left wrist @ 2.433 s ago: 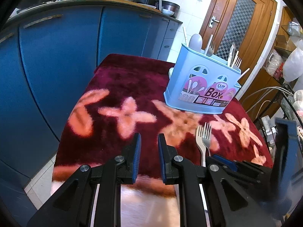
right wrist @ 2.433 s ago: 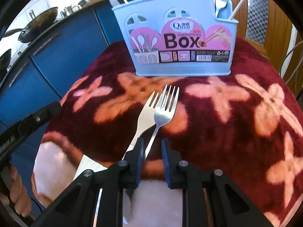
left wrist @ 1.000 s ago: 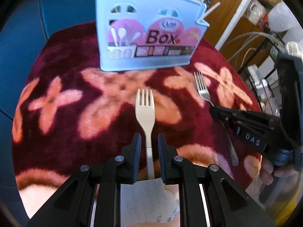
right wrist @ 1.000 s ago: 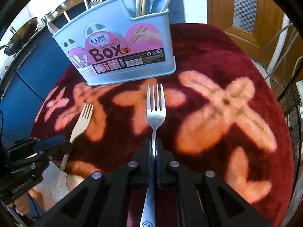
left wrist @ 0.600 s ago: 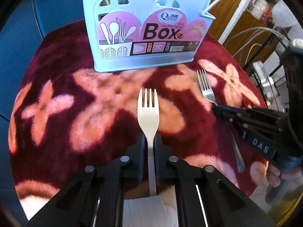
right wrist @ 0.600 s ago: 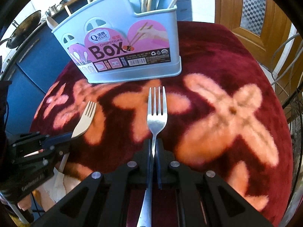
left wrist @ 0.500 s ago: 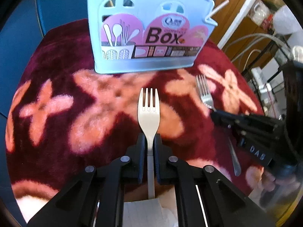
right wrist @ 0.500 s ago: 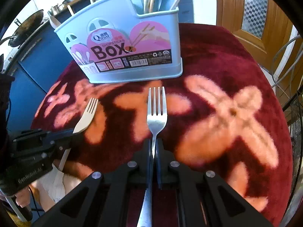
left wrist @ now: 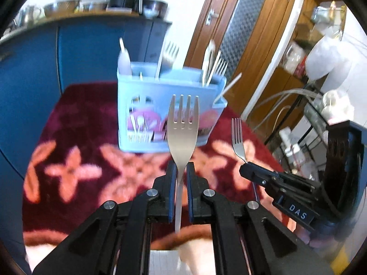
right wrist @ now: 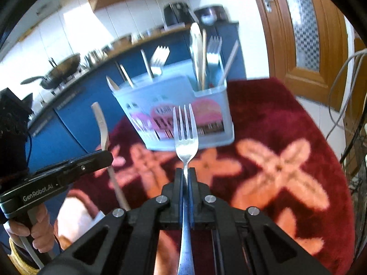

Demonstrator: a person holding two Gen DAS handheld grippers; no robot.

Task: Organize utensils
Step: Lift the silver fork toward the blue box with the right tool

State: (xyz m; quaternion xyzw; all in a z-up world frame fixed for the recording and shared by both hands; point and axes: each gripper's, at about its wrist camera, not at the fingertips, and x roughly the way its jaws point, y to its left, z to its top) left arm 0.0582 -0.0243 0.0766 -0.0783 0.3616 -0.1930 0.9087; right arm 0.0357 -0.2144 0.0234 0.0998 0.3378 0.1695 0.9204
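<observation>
My left gripper (left wrist: 181, 171) is shut on a pale cream fork (left wrist: 183, 126), held in the air with its tines up in front of the blue utensil box (left wrist: 169, 105). My right gripper (right wrist: 185, 176) is shut on a metal fork (right wrist: 185, 137), also lifted, tines toward the box (right wrist: 174, 114). Each wrist view shows the other gripper and its fork: the metal fork (left wrist: 237, 137) at right, the cream fork (right wrist: 103, 130) at left. The box holds several forks, a spoon and chopsticks upright.
The box stands on a small table under a dark red cloth with orange flowers (right wrist: 282, 174). Blue kitchen cabinets (left wrist: 87, 52) with pans on the counter stand behind. A wooden door (left wrist: 238, 32) is at back right, and cables and shelves (left wrist: 293, 105) at the right.
Both grippers have lifted their forks off the cloth into the air. The views have tilted up, and the box now sits farther ahead of both.
</observation>
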